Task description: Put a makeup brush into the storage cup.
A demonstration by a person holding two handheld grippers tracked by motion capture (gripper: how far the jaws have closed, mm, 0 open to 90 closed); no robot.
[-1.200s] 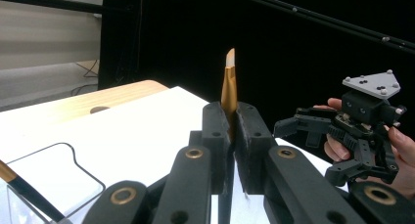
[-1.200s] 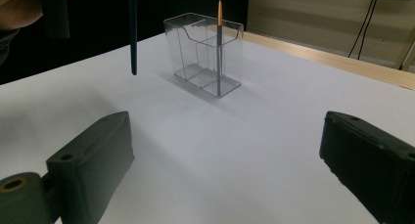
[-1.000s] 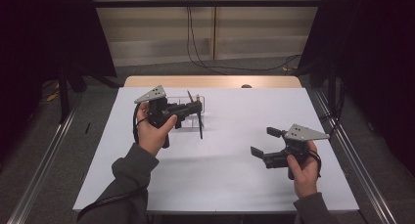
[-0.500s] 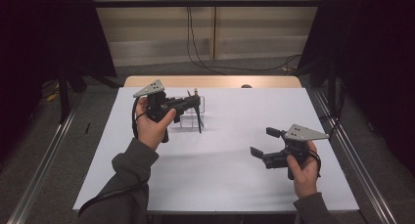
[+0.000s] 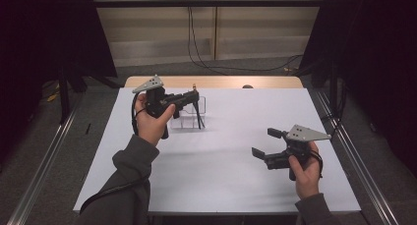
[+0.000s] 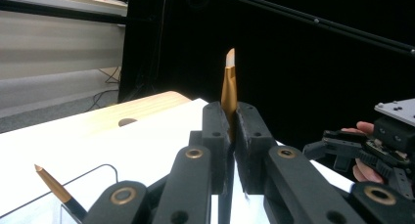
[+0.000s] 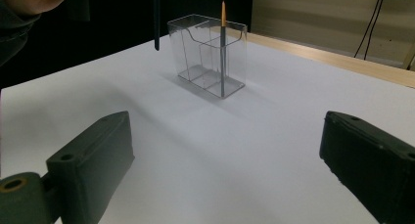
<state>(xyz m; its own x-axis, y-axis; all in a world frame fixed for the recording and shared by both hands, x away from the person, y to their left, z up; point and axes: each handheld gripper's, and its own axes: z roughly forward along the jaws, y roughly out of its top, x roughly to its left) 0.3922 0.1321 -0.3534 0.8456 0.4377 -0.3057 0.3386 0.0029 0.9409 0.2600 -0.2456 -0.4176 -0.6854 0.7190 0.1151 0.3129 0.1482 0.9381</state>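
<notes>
Change since earlier frame: brush (image 5: 197,113) swung from a slant to nearly upright and carried in over the clear holder (image 5: 189,114); right hand unmoved.
Left gripper (image 6: 231,131): jaws closed on the brush, clamped just below the bristles, golden tip standing up clear of them in the left gripper view.
Brush axis: close to vertical, dark handle hanging down from the jaws, bristle end uppermost.
Brush handle end: hung near the holder's rim on its near right side in the high view; seen in the right gripper view as a dark rod (image 7: 156,19) off to one side of the holder and above it; whether already inside the walls could not be told.
Holder: clear, divided into compartments, stood toward the far edge of the surface (image 5: 221,176), left of its middle.
Second brush (image 7: 222,48): stood upright in one end compartment, golden tip above the rim.
Key relation: holder lay directly below and slightly aside from the held handle, so the coming move judged a short shift over an open compartment, then straight down.
Right gripper (image 5: 268,144): jaws wide apart, nothing between them, held above the near right part of the surface, well apart from the holder.
Nearer hand: left.
</notes>
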